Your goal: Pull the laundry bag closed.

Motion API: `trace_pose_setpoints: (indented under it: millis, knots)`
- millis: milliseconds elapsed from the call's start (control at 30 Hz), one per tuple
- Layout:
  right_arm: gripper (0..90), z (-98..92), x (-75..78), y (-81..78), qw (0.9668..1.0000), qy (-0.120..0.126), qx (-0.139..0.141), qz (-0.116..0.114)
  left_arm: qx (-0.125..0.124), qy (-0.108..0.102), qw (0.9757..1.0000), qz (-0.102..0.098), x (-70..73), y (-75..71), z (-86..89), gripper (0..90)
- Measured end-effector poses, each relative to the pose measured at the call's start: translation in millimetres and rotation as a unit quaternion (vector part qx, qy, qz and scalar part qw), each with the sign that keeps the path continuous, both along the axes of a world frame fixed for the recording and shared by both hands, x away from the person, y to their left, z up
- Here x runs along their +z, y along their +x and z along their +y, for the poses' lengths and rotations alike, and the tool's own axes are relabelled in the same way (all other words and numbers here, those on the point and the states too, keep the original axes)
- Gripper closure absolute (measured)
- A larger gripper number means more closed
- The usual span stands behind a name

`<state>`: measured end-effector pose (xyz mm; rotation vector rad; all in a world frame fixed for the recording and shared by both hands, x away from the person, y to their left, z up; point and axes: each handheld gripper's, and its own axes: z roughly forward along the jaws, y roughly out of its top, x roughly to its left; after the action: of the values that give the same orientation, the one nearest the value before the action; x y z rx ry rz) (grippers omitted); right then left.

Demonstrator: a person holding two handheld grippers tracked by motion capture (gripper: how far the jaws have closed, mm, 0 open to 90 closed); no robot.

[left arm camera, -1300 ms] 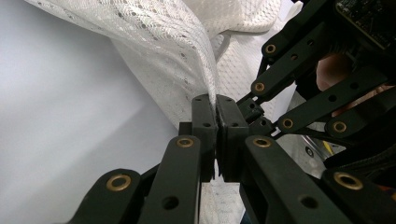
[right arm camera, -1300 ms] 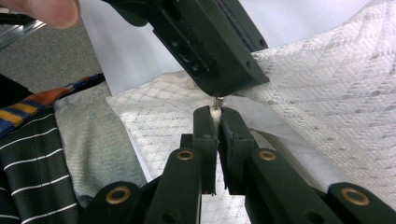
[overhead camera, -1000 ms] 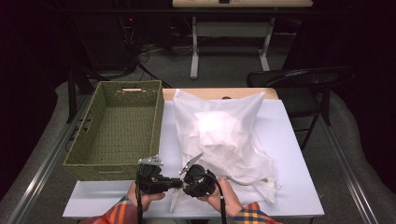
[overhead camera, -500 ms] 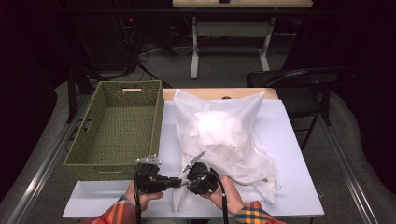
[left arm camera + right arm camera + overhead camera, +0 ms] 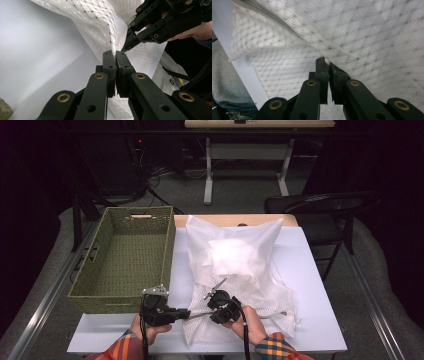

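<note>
Our left gripper (image 5: pixel 116 53) is clenched on the near edge of the white mesh bag (image 5: pixel 240 265), our right gripper (image 5: pixel 327 61) pinching it just beside. The bag lies on the worktop (image 5: pixel 310 270) next to the basket (image 5: pixel 125 255). We judge we're mid-grasp; next, lift both together.

My sleeves (image 5: pixel 274 347) are orange, yellow and blue plaid; my black left gripper (image 5: pixel 115 58) has brass-ringed pivots, and a black cable (image 5: pixel 245 335) trails from the right one.
</note>
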<state>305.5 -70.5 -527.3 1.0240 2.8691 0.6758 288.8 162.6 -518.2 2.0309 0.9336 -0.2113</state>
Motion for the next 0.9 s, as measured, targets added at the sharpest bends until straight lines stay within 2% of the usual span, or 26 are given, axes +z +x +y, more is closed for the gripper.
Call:
trace_pose_setpoints:
  millis: [133,200,333,633,800,900]
  knots:
    - [86.6,-3.5,-0.1,1.5,1.0000,-0.005,-0.001,0.003,0.002,0.007,1.0000,-0.002,0.2,0.5,1.1,87.2]
    - [86.6,-4.1,0.0,1.5,1.0000,-0.007,0.001,0.003,0.006,0.000,1.0000,-0.004,0.0,0.5,1.5,87.2]
    - [86.6,-6.1,0.2,2.4,0.9999,-0.010,0.003,0.001,0.009,0.003,0.9999,-0.008,0.1,0.4,1.8,87.1]
    - [86.6,-13.0,-0.3,2.5,0.9998,-0.019,-0.009,0.002,0.019,0.010,0.9997,-0.009,-1.0,1.9,2.7,87.0]
    - [86.6,-16.9,-1.2,2.8,0.9996,-0.023,-0.017,0.005,0.014,0.022,0.9996,-0.014,-0.2,1.7,2.1,87.0]
    - [86.6,-19.0,-2.9,3.0,0.9995,-0.026,-0.018,0.006,0.014,0.022,0.9995,-0.017,-0.2,1.5,1.4,87.0]
